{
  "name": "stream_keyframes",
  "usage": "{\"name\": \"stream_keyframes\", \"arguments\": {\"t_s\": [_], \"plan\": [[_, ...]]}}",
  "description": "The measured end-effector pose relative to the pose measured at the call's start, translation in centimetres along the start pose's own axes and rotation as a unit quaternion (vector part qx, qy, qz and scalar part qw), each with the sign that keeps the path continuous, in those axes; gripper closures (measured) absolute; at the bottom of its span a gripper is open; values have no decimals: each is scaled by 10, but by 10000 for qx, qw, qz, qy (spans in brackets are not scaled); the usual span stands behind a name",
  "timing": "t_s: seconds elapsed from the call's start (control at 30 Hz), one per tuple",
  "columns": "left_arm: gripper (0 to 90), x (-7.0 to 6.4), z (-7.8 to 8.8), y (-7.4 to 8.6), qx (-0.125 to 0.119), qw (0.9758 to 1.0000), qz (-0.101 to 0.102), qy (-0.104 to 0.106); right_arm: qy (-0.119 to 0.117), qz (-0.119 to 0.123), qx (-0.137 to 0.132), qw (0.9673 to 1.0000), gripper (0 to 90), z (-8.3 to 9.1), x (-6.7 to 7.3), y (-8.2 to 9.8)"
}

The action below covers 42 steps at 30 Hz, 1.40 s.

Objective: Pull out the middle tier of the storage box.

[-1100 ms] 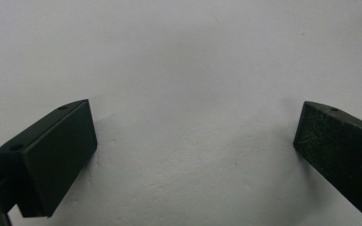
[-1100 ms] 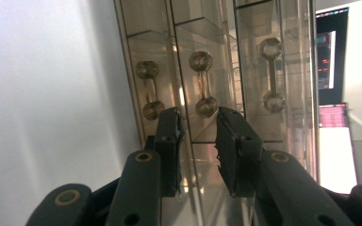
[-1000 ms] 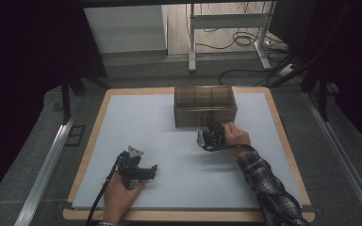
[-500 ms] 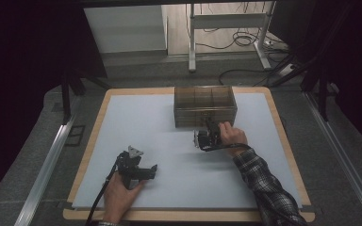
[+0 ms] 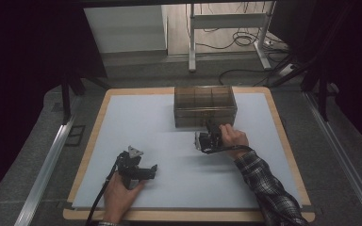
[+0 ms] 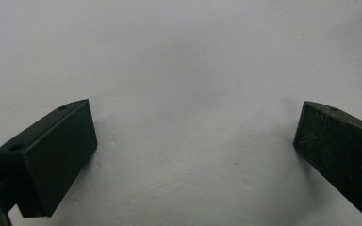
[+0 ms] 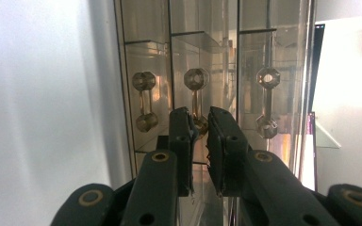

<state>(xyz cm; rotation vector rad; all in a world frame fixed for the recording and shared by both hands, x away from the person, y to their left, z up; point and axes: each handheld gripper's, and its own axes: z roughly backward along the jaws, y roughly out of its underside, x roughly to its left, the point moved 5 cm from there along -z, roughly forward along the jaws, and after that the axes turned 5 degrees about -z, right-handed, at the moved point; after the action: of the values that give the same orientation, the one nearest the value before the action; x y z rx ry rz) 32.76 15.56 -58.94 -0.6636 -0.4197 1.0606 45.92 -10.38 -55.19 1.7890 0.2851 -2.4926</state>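
1. Jaws of the right hand-held gripper [image 7: 198, 129] have just been closing, and they now stand clamped on the middle handle [image 7: 196, 101] of the drawer box, the lower knob of that handle pinched between the pads.
2. That grip suggests the middle drawer is about to be pulled; the drawer looks shut and flush with its two neighbours, so the pull has not yet begun.
3. Drawer box [image 5: 205, 104], a smoky see-through case with three drawers side by side, stands at the far middle of the desk [image 5: 273, 141], with the right hand-held gripper [image 5: 207, 136] touching its near face.
4. Left hand-held gripper [image 5: 134, 167] rests low on the near left of the desk, well apart from the box, its jaws wide apart with nothing between them.
5. Against the earlier frame, the right hand has edged in toward the box front; the left hand and the box lie as before.
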Motion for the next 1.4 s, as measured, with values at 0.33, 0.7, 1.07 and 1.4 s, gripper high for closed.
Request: {"name": "stream_keyframes", "arguments": {"t_s": [0.33,0.7,1.07,1.4], "plan": [[0,0,0,0,1,10000,-1,0,20,-98,-133,9999,797,13,3,2],[0,0,0,0,9,10000,-4,-1,-23,-105,-187,9998,796,27,8,1],[0,0,0,0,8,10000,-3,-3,-186,-256,-296,9991,740,29,6,3],[0,0,0,0,8,10000,-3,-2,-368,-461,-350,9976,723,35,1,5]]}}
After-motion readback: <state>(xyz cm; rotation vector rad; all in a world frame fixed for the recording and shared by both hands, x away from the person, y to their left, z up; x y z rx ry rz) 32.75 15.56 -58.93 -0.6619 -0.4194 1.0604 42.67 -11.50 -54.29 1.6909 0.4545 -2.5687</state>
